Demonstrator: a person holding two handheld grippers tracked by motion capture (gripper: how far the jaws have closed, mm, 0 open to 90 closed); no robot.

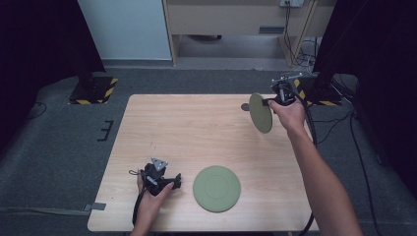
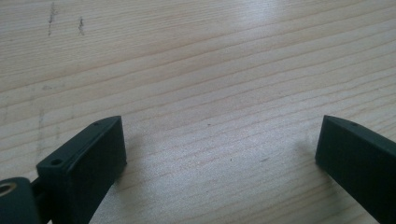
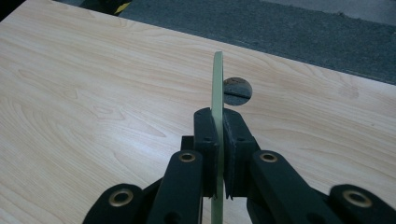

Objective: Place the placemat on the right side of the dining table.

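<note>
nearest the high view's camera, at the table's near edge, the left gripper (image 1: 178, 181) is held low in the left hand (image 1: 150, 201), its grey three-cornered plate on top and its cable trailing back toward the person. in the left gripper view its two black jaws are seen standing wide apart over bare pale wood, with nothing between them (the tips sit close to the surface, casting small shadows; whether they touch it cannot be told). just beside that gripper, on its right in the high view, a green plate (image 1: 216, 188) is laid flat on the wooden table (image 1: 196, 128), near the front edge and clear of the jaws.

well apart from it, at the far right corner of the table, a second green plate (image 1: 260, 112) is held on edge in the right gripper (image 1: 269, 103), which is carried by the right hand (image 1: 289, 114). in the right gripper view the jaws are seen pressed together on the rim of this plate (image 3: 217, 88), one pad on each face, and the plate is presented edge-on, upright, rising above the pads. it is held in the air above the table. behind it a small round dark opening (image 3: 237, 91) is seen in the tabletop near the far edge, and grey carpet (image 3: 303, 32) lies beyond the table.
</note>
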